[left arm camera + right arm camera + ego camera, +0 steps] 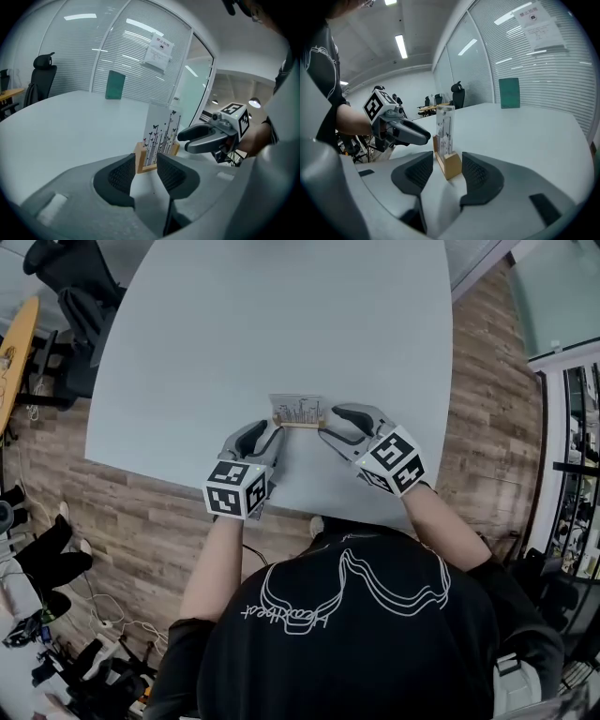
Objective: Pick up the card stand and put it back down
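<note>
Standing upright near the table's [281, 315] front edge, the card stand [298, 412] had a gripper at each end. The left gripper [268, 434] and right gripper [329, 433] both had jaws spread, each straddling a wooden end without pressing it.

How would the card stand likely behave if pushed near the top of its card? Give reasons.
The card stand probably tips easily: a tall card rises from a small wooden base. It looks light, so it may slide on the smooth table. The thin card likely flexes.
</note>
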Demonstrator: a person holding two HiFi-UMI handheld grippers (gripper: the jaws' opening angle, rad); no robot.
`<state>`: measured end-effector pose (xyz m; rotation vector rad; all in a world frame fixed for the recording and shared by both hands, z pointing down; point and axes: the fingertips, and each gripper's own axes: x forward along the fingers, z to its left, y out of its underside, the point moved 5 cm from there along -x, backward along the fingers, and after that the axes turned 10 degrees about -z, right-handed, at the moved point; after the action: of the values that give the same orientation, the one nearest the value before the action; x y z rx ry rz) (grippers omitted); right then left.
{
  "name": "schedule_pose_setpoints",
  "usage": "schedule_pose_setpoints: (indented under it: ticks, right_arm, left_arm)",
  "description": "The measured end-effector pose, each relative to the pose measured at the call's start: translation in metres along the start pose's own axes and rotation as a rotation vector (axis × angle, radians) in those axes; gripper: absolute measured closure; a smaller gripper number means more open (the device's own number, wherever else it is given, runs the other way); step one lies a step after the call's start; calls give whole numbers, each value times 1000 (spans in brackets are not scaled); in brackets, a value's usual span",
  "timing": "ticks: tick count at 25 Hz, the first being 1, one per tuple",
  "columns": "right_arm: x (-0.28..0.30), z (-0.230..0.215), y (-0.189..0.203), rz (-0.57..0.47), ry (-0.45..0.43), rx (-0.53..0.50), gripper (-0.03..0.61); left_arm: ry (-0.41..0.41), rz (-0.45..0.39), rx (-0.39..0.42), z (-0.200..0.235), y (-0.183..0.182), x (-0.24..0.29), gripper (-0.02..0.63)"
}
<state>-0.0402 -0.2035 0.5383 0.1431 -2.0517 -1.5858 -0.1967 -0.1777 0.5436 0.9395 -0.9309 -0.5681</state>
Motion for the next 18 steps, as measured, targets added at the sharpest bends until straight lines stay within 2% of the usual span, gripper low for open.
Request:
schedule_pose_setpoints:
  ticks: [3,8,14,18]
  right_arm:
    - [9,-4,6,10,5,15,377]
    - [18,-4,10,44,8,-40,379]
    - [28,-4,11,68,16,-77,428]
    - [28,-5,12,68,14,-78,431]
  left_arm:
    - [-7,7,1,4,3,5,482]
    - [-11,22,5,7,7,12,482]
    - [-15,19,29,11,5,16,483]
    - [-12,16,33,8,6,20,485]
